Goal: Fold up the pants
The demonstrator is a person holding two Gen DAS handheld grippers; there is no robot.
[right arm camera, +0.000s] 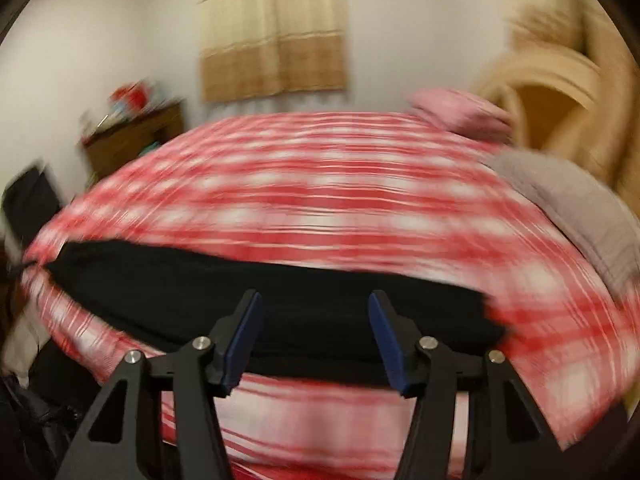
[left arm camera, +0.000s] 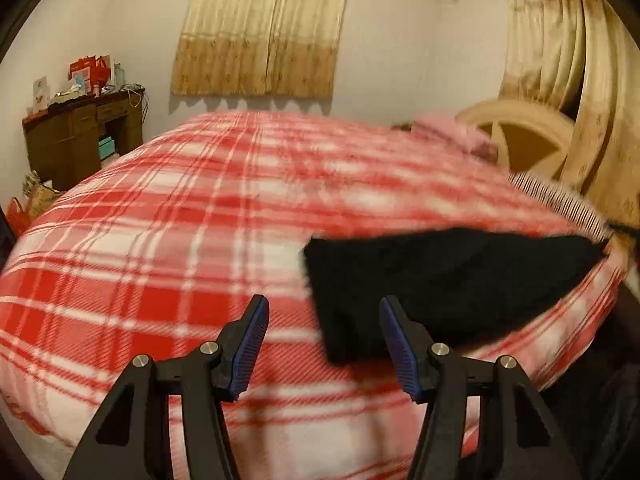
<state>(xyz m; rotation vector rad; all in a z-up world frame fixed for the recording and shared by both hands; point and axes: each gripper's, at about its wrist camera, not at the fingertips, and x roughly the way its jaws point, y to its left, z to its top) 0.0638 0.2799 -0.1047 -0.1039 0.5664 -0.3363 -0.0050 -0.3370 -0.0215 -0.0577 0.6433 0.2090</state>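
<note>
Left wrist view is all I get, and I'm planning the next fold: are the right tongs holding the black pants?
Observer: No. The right tongs are open, with nothing between their pads.
Operator: Where are they pointing?
Observer: At about the middle of the black pants, which lie as a long band along the near edge of the plaid blanket.
</note>
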